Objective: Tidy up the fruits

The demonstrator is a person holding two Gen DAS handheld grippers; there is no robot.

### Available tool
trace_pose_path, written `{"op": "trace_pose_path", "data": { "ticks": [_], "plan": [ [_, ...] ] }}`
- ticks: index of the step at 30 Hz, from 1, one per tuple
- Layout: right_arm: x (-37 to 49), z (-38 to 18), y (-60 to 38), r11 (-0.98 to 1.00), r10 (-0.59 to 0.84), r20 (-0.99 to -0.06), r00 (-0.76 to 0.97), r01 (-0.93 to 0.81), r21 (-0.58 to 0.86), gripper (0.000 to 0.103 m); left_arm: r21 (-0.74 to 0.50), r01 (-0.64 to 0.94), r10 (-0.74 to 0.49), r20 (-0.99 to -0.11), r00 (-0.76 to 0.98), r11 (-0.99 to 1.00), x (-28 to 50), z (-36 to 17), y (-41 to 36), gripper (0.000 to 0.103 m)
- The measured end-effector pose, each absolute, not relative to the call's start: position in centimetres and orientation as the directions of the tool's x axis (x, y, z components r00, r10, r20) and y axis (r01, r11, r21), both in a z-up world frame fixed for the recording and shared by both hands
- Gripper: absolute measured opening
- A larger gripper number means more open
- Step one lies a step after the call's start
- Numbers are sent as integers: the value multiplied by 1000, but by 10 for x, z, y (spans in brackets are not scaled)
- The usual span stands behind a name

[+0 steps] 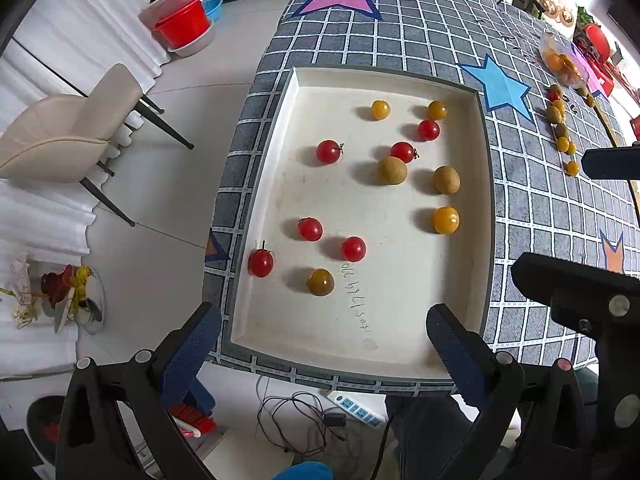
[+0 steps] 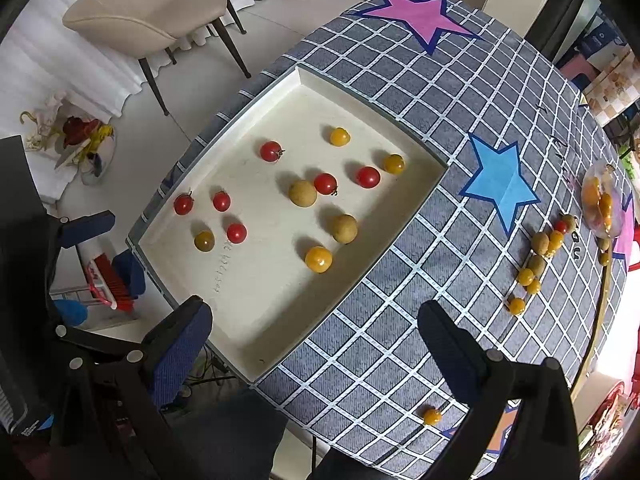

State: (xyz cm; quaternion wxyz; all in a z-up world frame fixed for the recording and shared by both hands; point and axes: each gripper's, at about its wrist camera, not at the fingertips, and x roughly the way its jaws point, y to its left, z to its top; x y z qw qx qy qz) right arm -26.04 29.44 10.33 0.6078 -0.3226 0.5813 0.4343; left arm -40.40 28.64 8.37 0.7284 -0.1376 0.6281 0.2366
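- A pale, glossy floor (image 1: 168, 184) is spreading out to the left of the table and catching soft daylight.
- White pleated curtains (image 1: 76, 24) are hanging down to the floor along the far left side.
- A beige upholstered chair (image 1: 60, 136) on dark splayed legs is standing just in front of the curtains.
- A red bucket (image 1: 182, 26) is sitting in a pale basin, with a blue basin (image 1: 212, 7) just behind it.
- A white power strip (image 1: 358, 410) and black cables (image 1: 296, 420) are lying on the floor below the table's near edge.
- A red brush (image 2: 110, 280) is resting on the floor near the table.
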Motion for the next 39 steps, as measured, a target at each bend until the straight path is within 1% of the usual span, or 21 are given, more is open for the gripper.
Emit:
{"op": "trace_pose_path", "data": {
  "ticks": [39],
  "plan": [
    [-259, 100, 294, 423, 150, -987, -57, -899, 116, 103, 94, -482, 160, -982, 98, 871, -401, 80, 287, 103]
  ]
}}
